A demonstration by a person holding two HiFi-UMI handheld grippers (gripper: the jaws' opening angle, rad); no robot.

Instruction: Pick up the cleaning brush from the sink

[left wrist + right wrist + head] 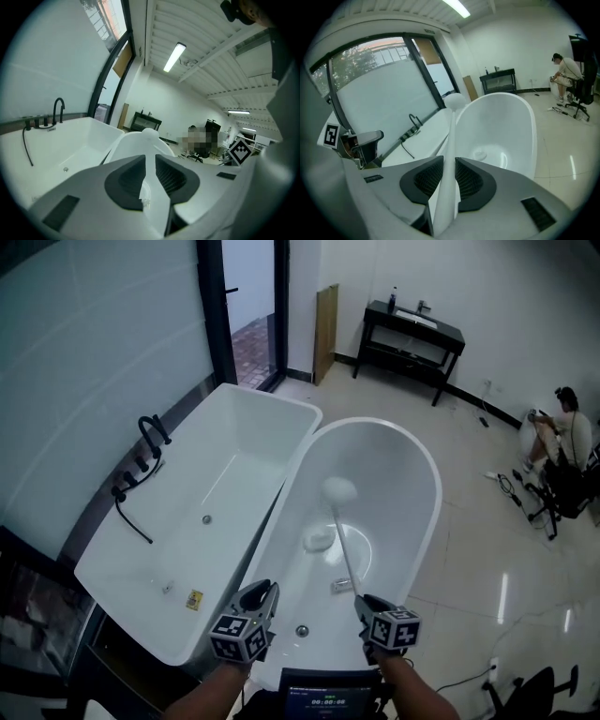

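The cleaning brush has a long white handle (349, 557) and a round white head (339, 488). It hangs over the oval white tub (427, 521), with the head toward the tub's middle. My right gripper (364, 604) is shut on the handle's near end. In the right gripper view the handle (449, 150) runs up between the pads to the head (454, 101). My left gripper (261, 594) stands beside it over the tub's near left rim, holding nothing. Its jaws (151, 171) show a narrow gap with only the tub and the brush head (150, 134) beyond.
A rectangular white tub (187, 474) with a black faucet (150, 432) lies to the left, against the window wall. A small white object (319, 540) rests on the oval tub's floor. Far right, a person (562, 437) sits near a chair; a black console table (412, 334) stands at the back.
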